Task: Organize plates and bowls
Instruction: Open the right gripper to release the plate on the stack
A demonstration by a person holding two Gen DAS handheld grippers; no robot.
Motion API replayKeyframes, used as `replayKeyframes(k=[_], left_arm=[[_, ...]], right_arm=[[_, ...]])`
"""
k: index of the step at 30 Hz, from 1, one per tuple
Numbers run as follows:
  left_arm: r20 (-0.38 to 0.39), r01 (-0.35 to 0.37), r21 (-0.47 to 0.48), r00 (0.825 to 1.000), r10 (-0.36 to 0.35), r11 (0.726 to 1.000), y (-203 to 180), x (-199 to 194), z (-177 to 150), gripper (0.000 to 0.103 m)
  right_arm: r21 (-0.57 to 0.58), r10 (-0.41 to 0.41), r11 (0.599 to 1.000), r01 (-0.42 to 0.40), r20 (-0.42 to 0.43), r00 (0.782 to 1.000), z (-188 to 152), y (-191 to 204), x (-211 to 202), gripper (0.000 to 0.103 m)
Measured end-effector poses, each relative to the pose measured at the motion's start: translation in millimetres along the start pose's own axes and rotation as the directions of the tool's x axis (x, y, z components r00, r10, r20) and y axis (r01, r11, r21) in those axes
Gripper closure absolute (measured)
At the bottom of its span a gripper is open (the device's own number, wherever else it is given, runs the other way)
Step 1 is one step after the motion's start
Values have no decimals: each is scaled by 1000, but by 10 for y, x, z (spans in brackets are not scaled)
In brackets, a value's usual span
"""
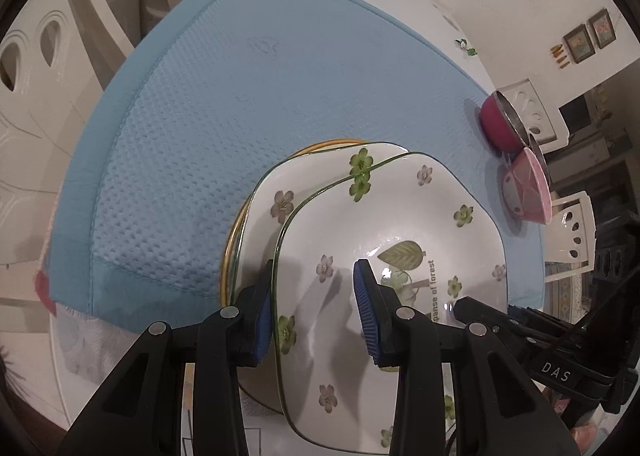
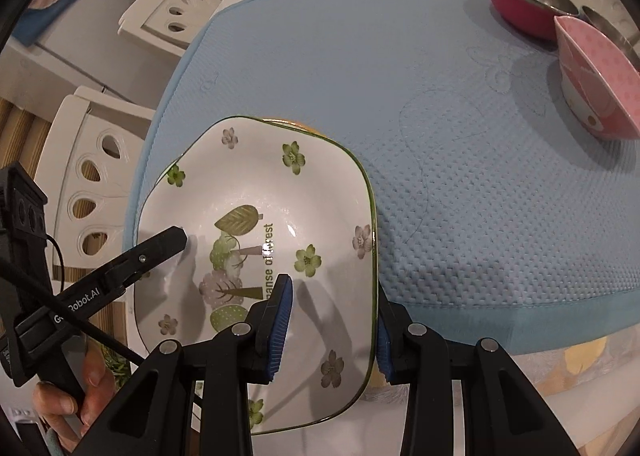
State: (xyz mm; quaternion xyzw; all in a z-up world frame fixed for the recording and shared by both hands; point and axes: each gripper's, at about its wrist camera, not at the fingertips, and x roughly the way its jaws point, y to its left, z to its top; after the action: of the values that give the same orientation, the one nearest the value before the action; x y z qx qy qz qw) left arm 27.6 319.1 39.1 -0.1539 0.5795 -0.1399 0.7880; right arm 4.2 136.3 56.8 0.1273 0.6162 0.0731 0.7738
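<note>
A: What sat nearest the left wrist camera?

B: The left gripper (image 1: 316, 308), low in the centre of the frame. Its fingers were spread, straddling the left rim of the top floral plate (image 1: 392, 240): one blue pad outside the rim, the other over the plate's inside. I could not tell whether either pad touched the china.

A: And the right one?

B: The right gripper (image 2: 332, 320) filled the bottom of its own frame, its fingers also spread across that plate's (image 2: 260, 224) right rim, one pad inside and one outside. Not visibly clamped.

A: Where did the plate lie?

B: At the near edge of the blue mat (image 1: 240, 104), on top of a second floral plate (image 1: 276, 200), shifted right of it. Under both, a yellow-rimmed plate (image 1: 320, 145) peeked out at the far side.

A: Farther back?

B: At the right edge of the left view, a pink bowl (image 1: 528, 192) and, just behind it, a magenta bowl with a steel inside (image 1: 498, 124), both on the mat. In the right view they were in the upper right corner. White chairs (image 2: 100, 176) stood around the table.
</note>
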Motion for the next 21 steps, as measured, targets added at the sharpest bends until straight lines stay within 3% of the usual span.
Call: replayKeyframes(k=[8, 12, 14, 17, 21], left_arm=[[47, 3, -10, 999, -3, 1000, 78, -168, 76, 70], [95, 15, -28, 995, -12, 1000, 172, -280, 94, 69], [103, -45, -32, 994, 48, 998, 182, -294, 94, 68], [95, -21, -11, 995, 22, 1000, 178, -303, 61, 68], [96, -81, 27, 992, 78, 996, 98, -276, 21, 65]], right_arm=[[-8, 7, 1000, -7, -44, 999, -10, 59, 32, 67], [-22, -49, 999, 48, -64, 997, -29, 95, 66, 67], [-17, -59, 998, 58, -70, 996, -55, 86, 78, 67], [-17, -67, 998, 66, -70, 995, -87, 93, 60, 67], [-17, -68, 998, 67, -59, 996, -107, 94, 3, 67]])
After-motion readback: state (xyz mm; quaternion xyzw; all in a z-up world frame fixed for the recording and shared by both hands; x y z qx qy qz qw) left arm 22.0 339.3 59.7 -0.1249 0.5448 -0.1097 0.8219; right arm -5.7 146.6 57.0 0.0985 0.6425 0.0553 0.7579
